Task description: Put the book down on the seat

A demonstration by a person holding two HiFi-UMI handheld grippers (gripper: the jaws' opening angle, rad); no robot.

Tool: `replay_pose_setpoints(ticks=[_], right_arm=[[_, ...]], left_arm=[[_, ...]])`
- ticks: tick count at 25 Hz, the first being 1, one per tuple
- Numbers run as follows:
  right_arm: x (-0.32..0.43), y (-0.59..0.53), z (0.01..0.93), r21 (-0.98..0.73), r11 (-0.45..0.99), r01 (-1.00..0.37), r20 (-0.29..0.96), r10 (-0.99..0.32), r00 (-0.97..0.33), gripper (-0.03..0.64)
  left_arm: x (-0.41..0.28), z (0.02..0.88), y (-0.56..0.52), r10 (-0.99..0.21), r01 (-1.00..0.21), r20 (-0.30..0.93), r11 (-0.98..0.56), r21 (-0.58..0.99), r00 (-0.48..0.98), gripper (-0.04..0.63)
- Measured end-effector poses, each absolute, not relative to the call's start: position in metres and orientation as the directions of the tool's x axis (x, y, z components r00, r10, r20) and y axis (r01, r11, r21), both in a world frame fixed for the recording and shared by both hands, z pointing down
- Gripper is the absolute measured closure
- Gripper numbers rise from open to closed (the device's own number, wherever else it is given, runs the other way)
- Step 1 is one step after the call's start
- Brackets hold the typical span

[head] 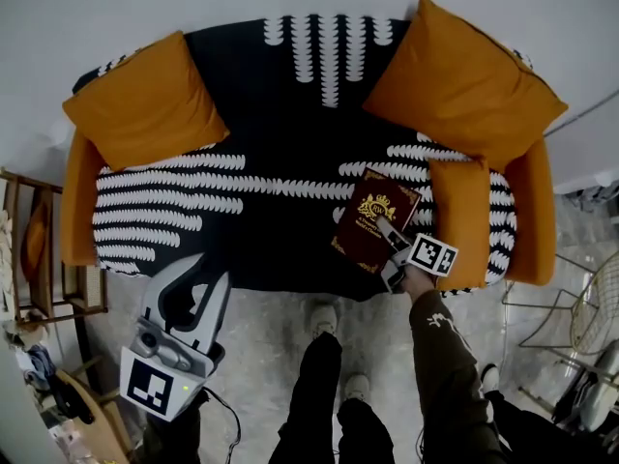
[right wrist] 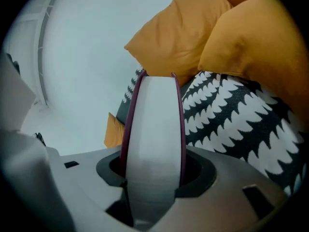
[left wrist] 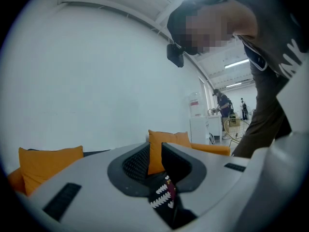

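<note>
Right gripper [head: 391, 238]: jaws clamped on the maroon hardcover book with a gold crest [head: 375, 218]. Right gripper view shows the pale page edge filling the gap, with a maroon cover against each pad.

Book position: over the right part of the black seat with white scalloped stripes [head: 280, 225], near its front edge, cover up and skewed to the seat edge. It sits just left of the small orange cushion [head: 462, 216] at the right arm. Can't tell whether it rests on the fabric or is just above it.

Left gripper [head: 211, 269]: low at near left, over the grey floor [head: 261, 356] off the seat's front edge. Jaws slightly apart, nothing held; only sofa shows through the gap in the left gripper view.

Far side: big orange cushion at left [head: 145, 100], another at right [head: 462, 75]. Person's dark sleeve [head: 445, 356] runs up to the right gripper, white shoes [head: 324, 317] near the seat front.
</note>
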State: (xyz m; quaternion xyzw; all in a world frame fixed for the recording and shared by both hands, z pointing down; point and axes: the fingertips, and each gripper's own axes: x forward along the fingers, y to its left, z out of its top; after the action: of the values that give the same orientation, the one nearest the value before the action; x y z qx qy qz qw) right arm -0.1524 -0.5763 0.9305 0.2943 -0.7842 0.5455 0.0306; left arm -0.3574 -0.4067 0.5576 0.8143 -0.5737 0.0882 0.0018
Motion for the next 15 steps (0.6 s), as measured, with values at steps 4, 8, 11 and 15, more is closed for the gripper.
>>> replay_pose_setpoints(ticks=[4, 8, 11, 15], right_arm=[[-0.138, -0.576, 0.951, -0.820, 0.155, -0.551, 0.456, -0.405, -0.793, 0.364], [-0.127, -0.574, 0.963, -0.815, 0.098, -0.570, 0.497, -0.386, -0.777, 0.344], [-0.116, -0.570, 0.964, -0.814, 0.086, -0.575, 0.507, -0.378, -0.775, 0.330], [-0.097, -0.562, 0.966, -0.800, 0.097, -0.592, 0.520, -0.379, -0.765, 0.322]], left_arm=[[-0.359, 0.560, -0.407, -0.933, -0.934, 0.145, -0.345, -0.089, 0.330, 0.532], [-0.356, 0.561, -0.410, -0.930, -0.932, 0.143, -0.353, -0.086, 0.339, 0.532], [-0.353, 0.560, -0.411, -0.929, -0.931, 0.140, -0.356, -0.084, 0.342, 0.532], [-0.352, 0.559, -0.412, -0.930, -0.930, 0.133, -0.357, -0.086, 0.344, 0.532]])
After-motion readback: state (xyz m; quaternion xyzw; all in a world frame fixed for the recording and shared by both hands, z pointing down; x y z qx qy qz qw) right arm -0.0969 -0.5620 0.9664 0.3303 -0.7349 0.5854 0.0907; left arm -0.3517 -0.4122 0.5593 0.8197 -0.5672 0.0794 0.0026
